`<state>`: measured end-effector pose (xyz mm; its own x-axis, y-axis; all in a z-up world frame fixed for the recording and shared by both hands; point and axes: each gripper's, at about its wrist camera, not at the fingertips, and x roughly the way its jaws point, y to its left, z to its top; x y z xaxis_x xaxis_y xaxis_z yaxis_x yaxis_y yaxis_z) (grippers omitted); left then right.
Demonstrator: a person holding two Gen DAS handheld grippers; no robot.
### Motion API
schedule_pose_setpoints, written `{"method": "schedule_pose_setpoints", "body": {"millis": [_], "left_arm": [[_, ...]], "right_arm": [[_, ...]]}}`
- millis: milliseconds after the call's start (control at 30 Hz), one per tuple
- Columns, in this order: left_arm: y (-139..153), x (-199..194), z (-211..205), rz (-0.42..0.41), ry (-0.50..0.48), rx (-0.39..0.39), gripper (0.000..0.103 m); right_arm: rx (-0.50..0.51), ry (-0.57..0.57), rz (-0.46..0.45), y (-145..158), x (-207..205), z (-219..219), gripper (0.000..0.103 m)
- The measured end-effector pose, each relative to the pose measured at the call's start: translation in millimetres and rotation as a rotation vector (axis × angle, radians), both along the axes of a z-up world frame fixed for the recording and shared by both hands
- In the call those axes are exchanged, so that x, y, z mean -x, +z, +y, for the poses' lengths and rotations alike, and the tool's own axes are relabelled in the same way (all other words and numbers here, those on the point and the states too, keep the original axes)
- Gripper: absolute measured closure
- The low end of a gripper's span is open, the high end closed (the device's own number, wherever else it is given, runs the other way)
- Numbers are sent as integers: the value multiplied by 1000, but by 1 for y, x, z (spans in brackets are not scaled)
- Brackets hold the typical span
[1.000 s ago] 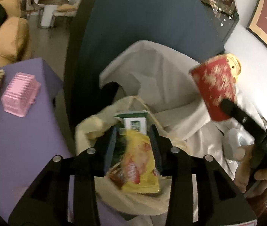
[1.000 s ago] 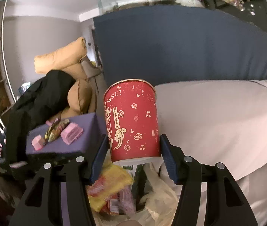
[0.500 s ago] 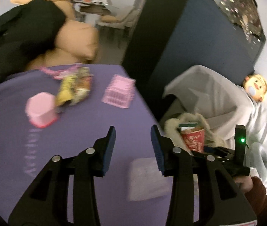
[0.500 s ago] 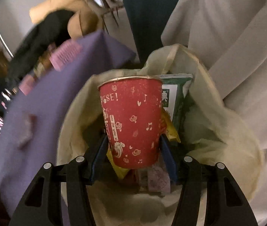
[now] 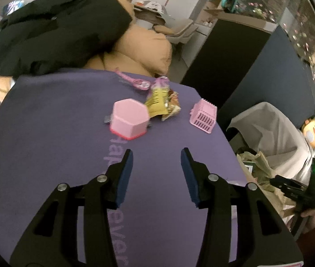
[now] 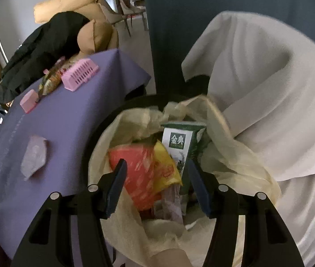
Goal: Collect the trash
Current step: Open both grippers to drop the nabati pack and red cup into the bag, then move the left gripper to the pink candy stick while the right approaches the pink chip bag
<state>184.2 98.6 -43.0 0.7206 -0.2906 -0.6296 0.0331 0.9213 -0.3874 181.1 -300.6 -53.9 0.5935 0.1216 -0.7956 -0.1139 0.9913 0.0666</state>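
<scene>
Having let go, our right tongs [image 6: 155, 178] gape over the red cup [image 6: 138, 173], now lying in the bin bag [image 6: 242, 155] below them. Our left tongs [image 5: 156, 166], opening and empty, have swung to the purple table [image 5: 46, 144]; the snack wrapper [image 5: 162, 102] lies beyond.

The green and white carton [image 6: 180, 143] in the bin bag carries a white label with the Chinese characters 金典 in green. The purple tablecloth [image 5: 46, 133] bears pale printed lettering running toward the camera; "Hap" and "ever" can be made out, the rest hidden behind the black fingers
</scene>
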Motion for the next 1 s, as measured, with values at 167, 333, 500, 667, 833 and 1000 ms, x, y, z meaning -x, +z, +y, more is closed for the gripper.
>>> {"method": "schedule_pose_setpoints", "body": {"millis": [167,333,500,667,833,1000], "left_arm": [[-5,8,11,2,-4,-1,60],[-8,16,21,-7,-7,-6,58],[-8,18,30,-28,-13,9,57],[2,-6,27,-86,-88,6,57],[10,-55,17,-108,-160,-41,57],[17,-123,21,-124,-227,-114,57]], "right_arm": [[-5,39,-68,23,17,27,49],[-90,130,-70,26,23,65,49],[-110,226,-43,13,22,112,49],[-98,259,-57,5,18,140,49],[-104,249,-113,11,15,144,49],[-84,241,-157,18,6,138,49]]}}
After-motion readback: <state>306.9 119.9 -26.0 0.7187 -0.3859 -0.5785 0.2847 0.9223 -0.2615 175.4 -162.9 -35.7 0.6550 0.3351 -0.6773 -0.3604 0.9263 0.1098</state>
